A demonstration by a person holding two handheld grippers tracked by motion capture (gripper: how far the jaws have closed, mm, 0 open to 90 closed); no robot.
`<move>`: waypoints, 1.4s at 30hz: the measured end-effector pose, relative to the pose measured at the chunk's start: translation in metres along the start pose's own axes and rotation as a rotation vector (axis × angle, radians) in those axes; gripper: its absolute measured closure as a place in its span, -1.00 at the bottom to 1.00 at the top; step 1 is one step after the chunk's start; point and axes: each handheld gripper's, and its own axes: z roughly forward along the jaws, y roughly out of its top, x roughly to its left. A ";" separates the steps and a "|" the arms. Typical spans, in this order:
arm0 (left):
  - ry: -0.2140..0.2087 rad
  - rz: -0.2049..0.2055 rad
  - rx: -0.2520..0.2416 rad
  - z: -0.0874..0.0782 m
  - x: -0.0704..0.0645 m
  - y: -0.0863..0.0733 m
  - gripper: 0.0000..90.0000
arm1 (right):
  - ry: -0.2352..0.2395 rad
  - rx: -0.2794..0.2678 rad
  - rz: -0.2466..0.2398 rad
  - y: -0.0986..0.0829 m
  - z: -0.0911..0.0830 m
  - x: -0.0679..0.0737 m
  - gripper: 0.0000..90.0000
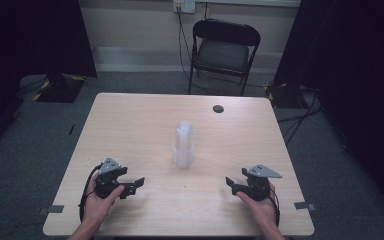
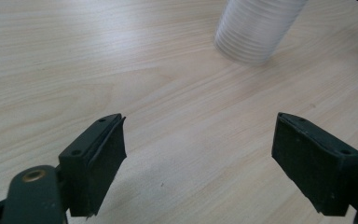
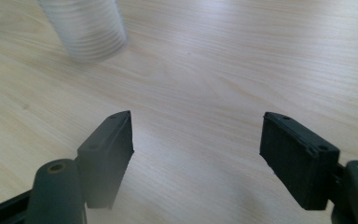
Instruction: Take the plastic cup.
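High view: a stack of clear plastic cups (image 1: 183,145) stands upright near the middle of the wooden table (image 1: 130,125), slightly toward the near side, nothing touching it. Left gripper (image 1: 132,186) sits near-left, held in a hand (image 1: 97,205), jaws spread and aimed right toward the centre; right gripper (image 1: 232,185) near-right in the other hand (image 1: 260,205), jaws also spread, aimed left. Both are well apart from the cups. A small dark round thing (image 1: 218,108), maybe a cable hole, far right on the table; folding chair (image 1: 223,50) beyond the far edge. Left gripper view: jaws wide, empty, hovering low over bare wood; the cup stack (image 2: 256,30) is at the far upper right, ribbed rims visible, top cut off. Right gripper view: jaws wide, empty; the cup stack (image 3: 86,28) at the far upper left, a bit blurred so rim count is hard to tell. Handling guess: thin clear plastic, very light, walls flex and crush under a hard squeeze, smooth and slippery, tall stack likely tips if pushed from one side. Best hold looks like the lower ribbed band with one gripper to steady it, gentle close, and the other gripper on the top cup's rim to lift it off.
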 end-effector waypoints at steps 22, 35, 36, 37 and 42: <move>-0.002 0.044 0.011 0.000 -0.003 0.001 -0.60 | 0.157 -0.045 -0.074 0.033 -0.005 0.029 -0.40; -0.025 0.059 0.004 -0.002 -0.005 0.001 -0.62 | 0.238 -0.073 -0.114 0.062 0.017 0.052 -0.46; -0.026 0.059 0.003 -0.002 -0.005 0.001 -0.62 | 0.242 -0.072 -0.117 0.064 0.019 0.053 -0.47; -0.024 0.063 0.004 -0.002 -0.006 0.001 -0.62 | 0.249 -0.077 -0.120 0.067 0.020 0.055 -0.47; -0.028 0.069 -0.003 -0.003 -0.006 0.001 -0.61 | 0.264 -0.082 -0.127 0.074 0.029 0.060 -0.47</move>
